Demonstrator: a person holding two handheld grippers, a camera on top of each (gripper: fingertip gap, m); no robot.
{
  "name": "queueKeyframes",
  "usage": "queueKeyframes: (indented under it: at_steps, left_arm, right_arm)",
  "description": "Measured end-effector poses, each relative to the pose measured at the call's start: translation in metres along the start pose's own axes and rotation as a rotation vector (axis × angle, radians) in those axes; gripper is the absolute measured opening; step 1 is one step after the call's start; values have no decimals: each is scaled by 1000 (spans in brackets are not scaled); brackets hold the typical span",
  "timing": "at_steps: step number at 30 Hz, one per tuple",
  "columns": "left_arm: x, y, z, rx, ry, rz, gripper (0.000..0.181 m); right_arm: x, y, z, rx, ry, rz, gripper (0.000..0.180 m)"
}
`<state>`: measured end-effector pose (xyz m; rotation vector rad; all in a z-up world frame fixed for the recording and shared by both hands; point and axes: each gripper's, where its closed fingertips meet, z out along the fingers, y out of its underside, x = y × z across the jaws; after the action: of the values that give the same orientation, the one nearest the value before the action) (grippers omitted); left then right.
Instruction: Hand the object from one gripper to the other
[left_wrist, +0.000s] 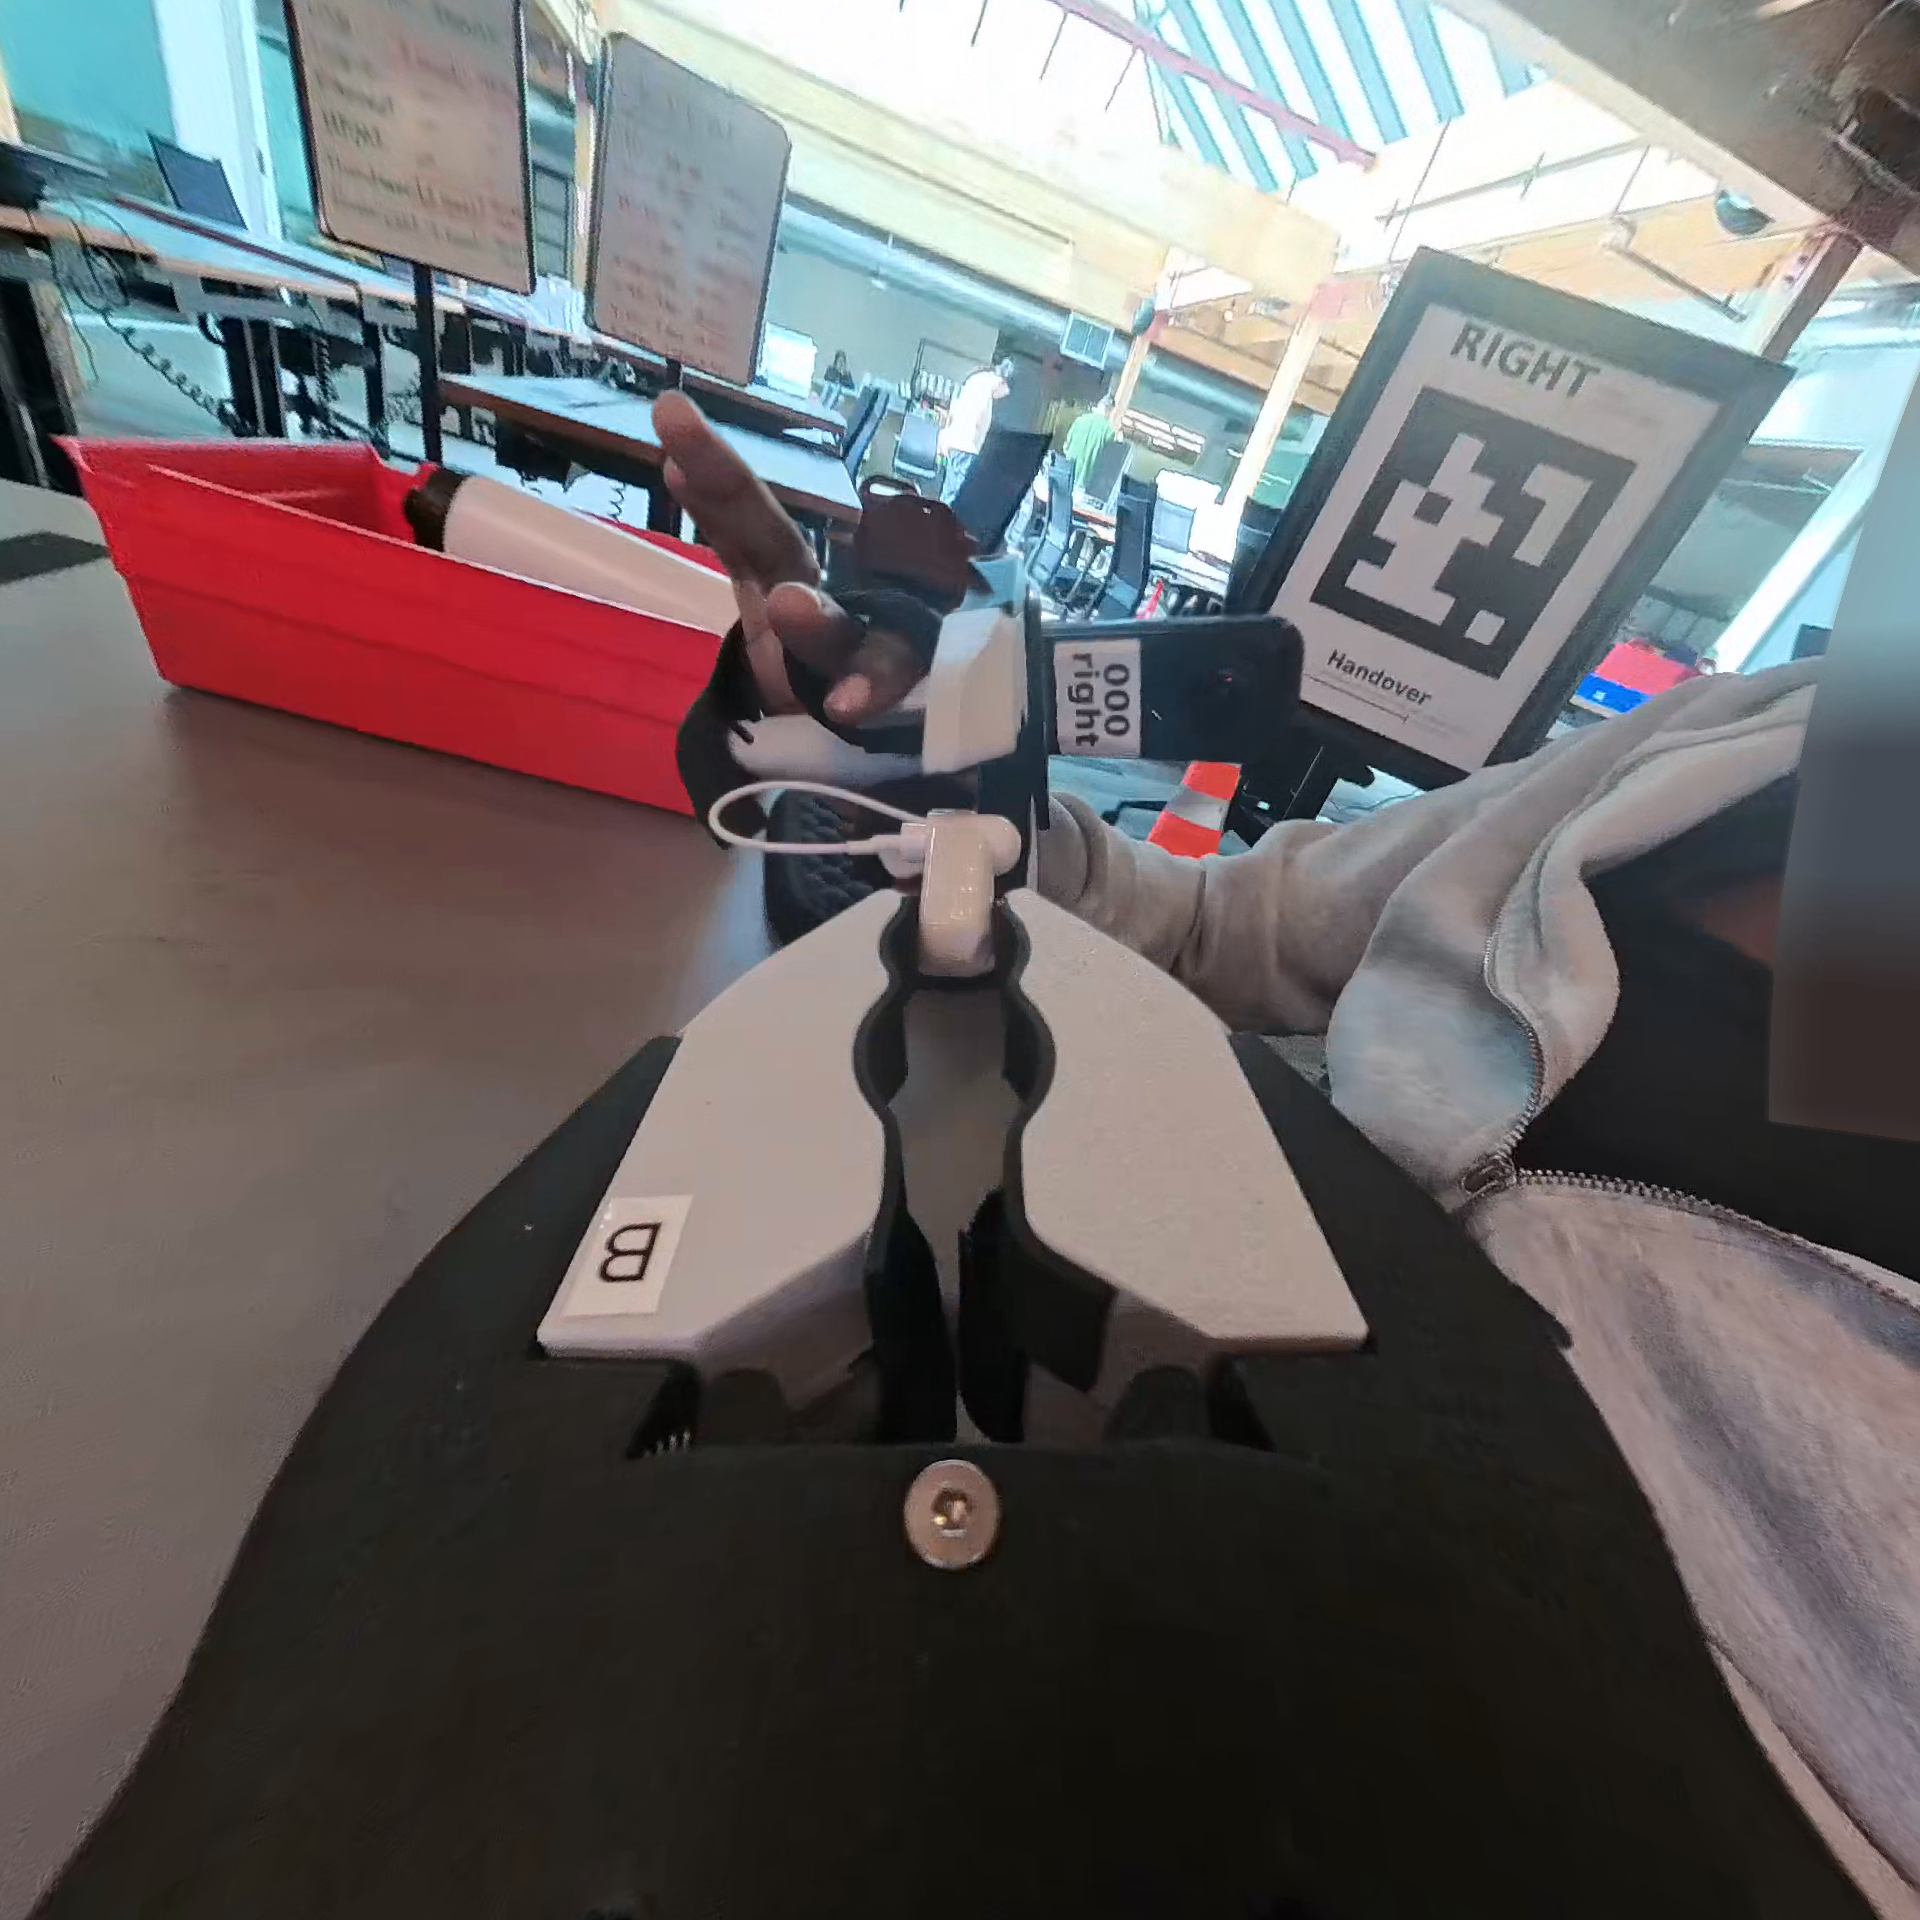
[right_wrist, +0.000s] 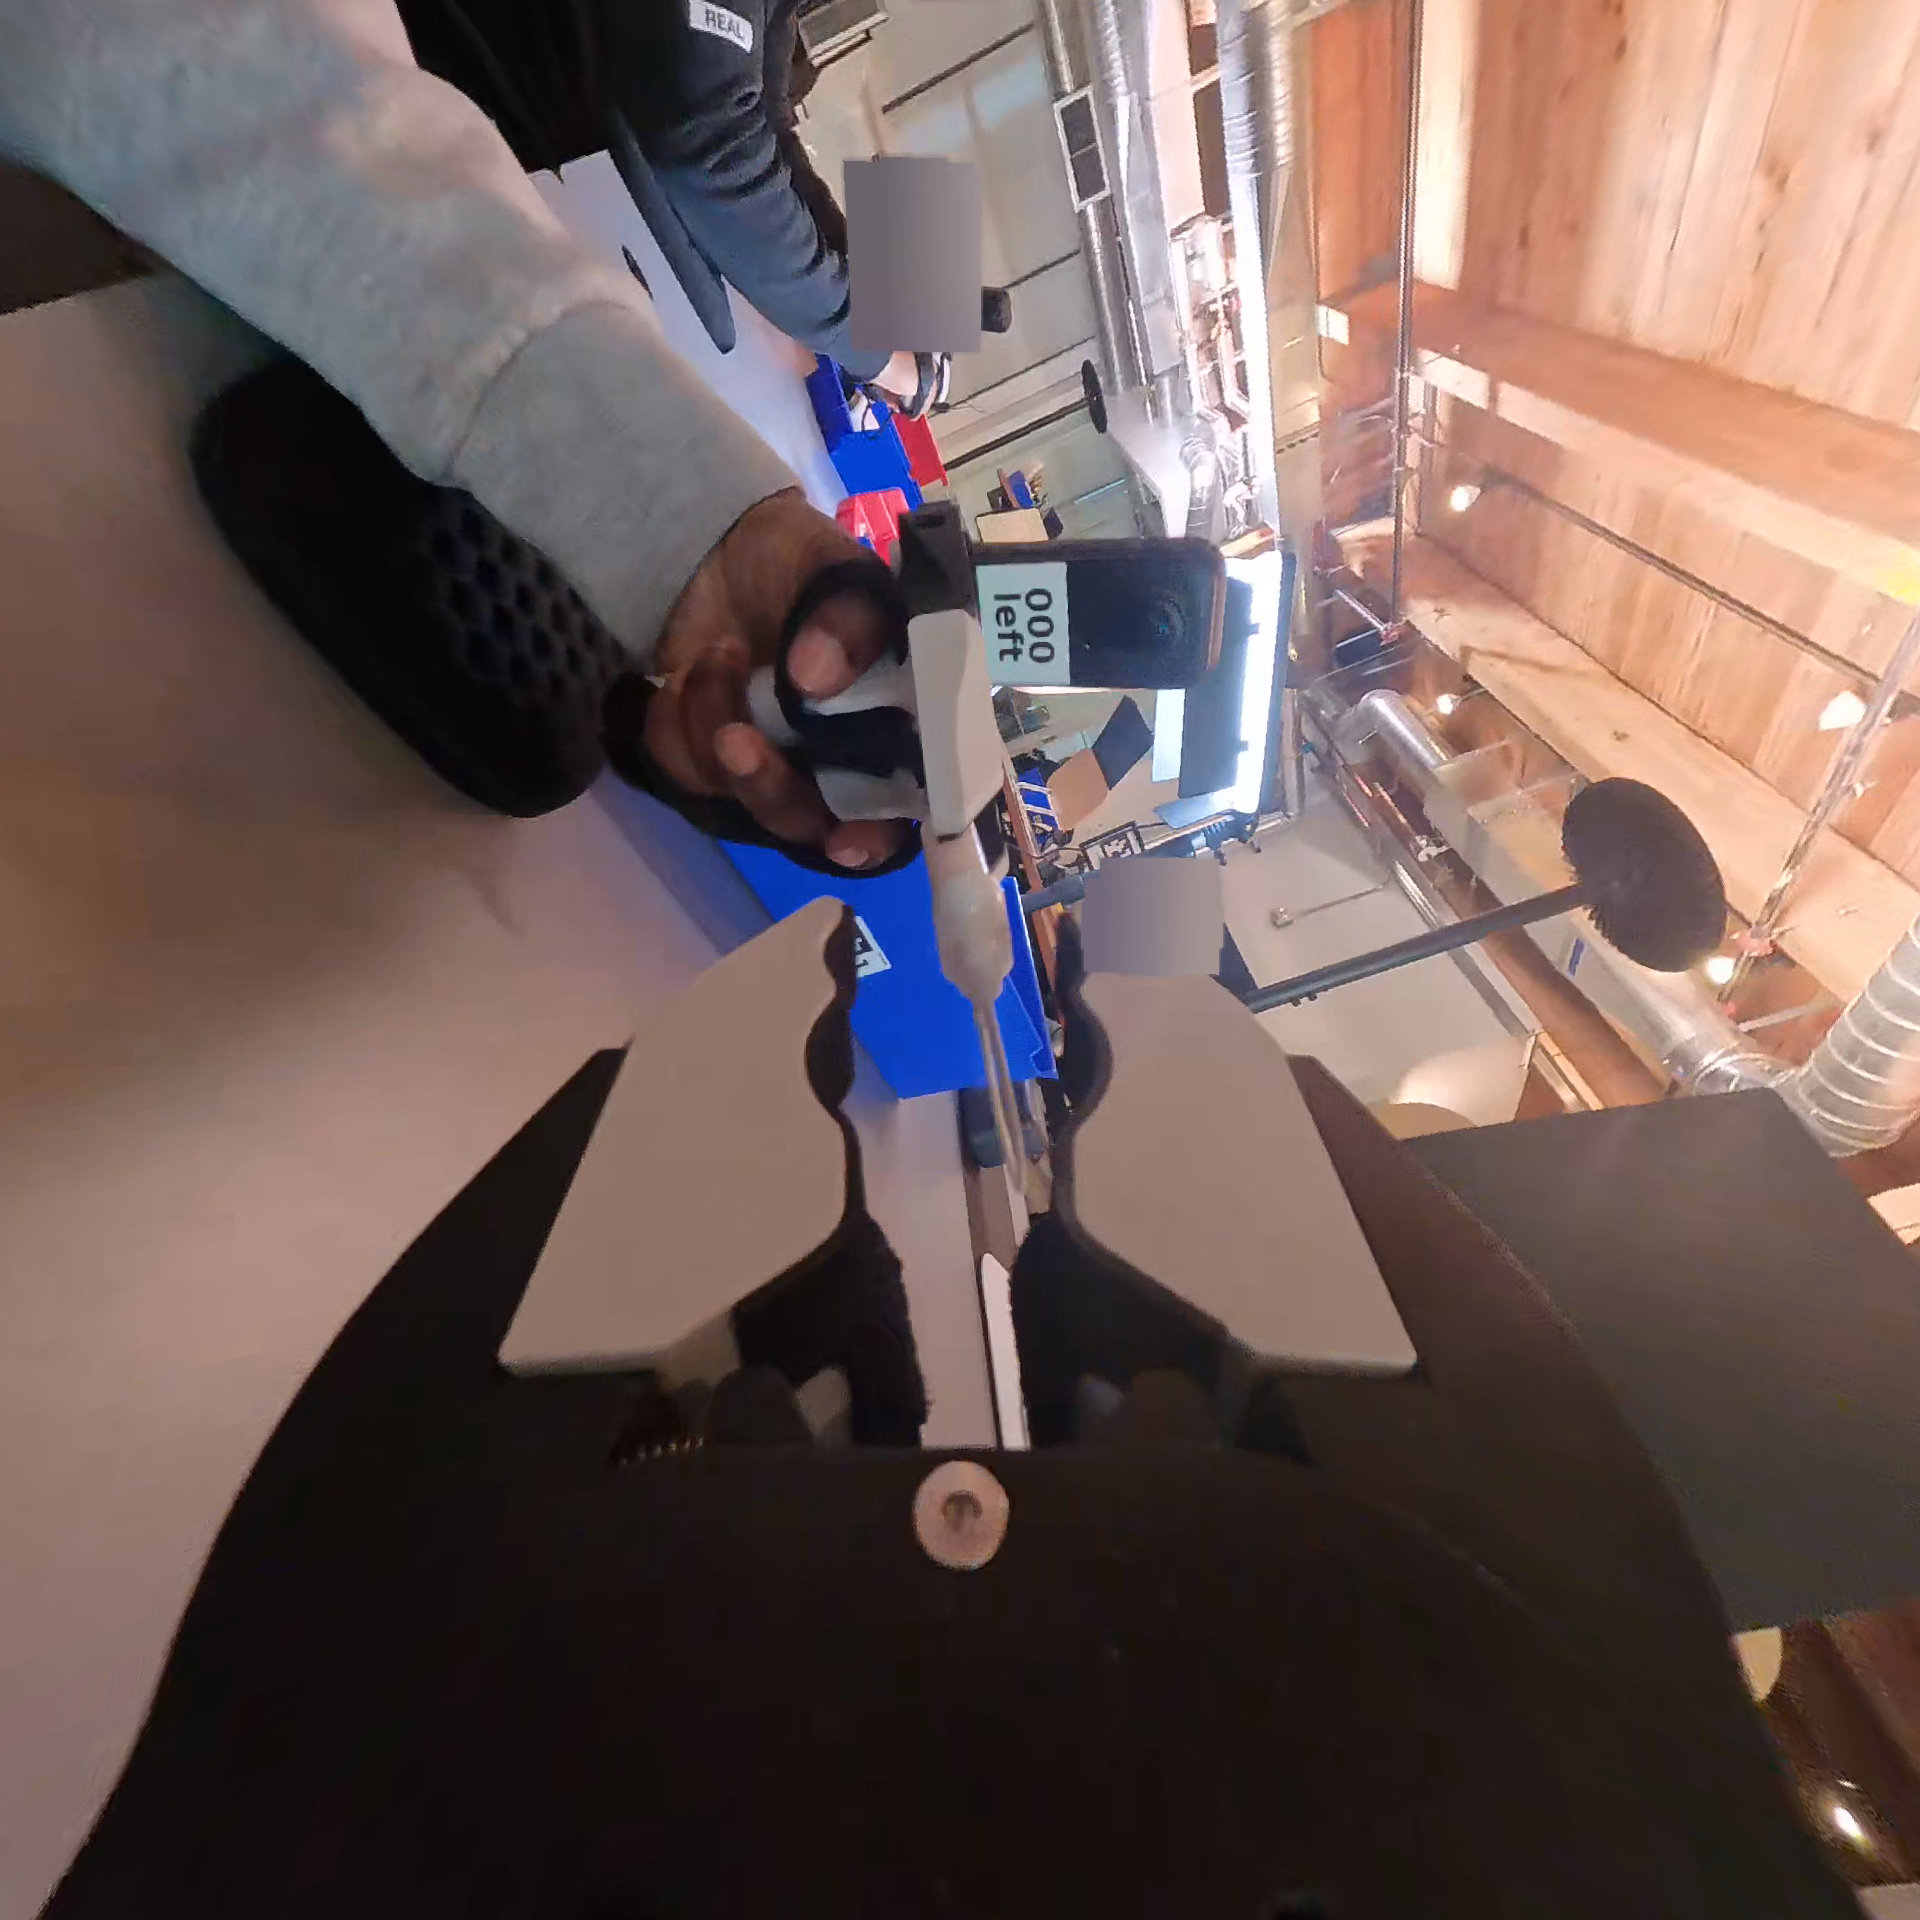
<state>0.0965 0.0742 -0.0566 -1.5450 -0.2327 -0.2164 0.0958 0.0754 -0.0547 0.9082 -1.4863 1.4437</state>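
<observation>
White adapter dongle with its short looped cable is sitting pinched right at the fingertips of the left hand-held gripper, and those jaws are clamping down on its body. It's being held up off the counter with the cable end sticking out forward, which I'm guessing is to leave a free bit for the other side to grab.

The right hand-held gripper is coming in rolled sideways, with its jaws spread wide apart and gripping nothing. In its own view the cable is hanging down into the gap between its fingers, but I'm not seeing contact on either side yet. So my read is that the handover is lined up and the squeeze is what's missing. The person's hand on that gripper has its fingers splayed off the trigger, which fits the jaws being open.

Around that, the counter is a plain dark brownish surface. A red bin is sitting on it further back with a white tube-shaped thing lying inside. A framed marker sign is standing off to the right, and whiteboards are up behind. The room is looking like a big open workshop with wooden ceiling beams, skylights, and an orange traffic cone on the floor.
</observation>
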Motion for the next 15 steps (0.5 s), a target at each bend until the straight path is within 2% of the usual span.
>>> queueKeyframes:
  at_steps: [3,6,7,8,9,11,13,15]
  left_arm:
    - [3,3,2,-13,28,-17,13]
    - [7,0,4,5,41,25,13]
    - [6,-3,4,25,15,81,17]
    - [2,-7,4,48,-40,167,31]
    - [-2,-12,2,64,-118,287,43]
    - [-8,-19,-1,63,-278,625,51]
    - [-10,-24,-3,30,-421,959,52]
    - [-10,-20,2,-36,-485,1165,52]
  right_arm:
    - [-3,1,1,-19,-14,-20,16]
    - [-2,-1,0,-13,-30,29,13]
    - [0,-2,-1,-3,-36,85,13]
    - [3,-2,-2,9,-36,162,13]
    - [8,-2,-4,22,-37,265,13]
    - [16,4,-6,42,-70,569,13]
    - [20,8,-9,90,-142,926,13]
    - [18,9,-11,133,-258,1275,13]
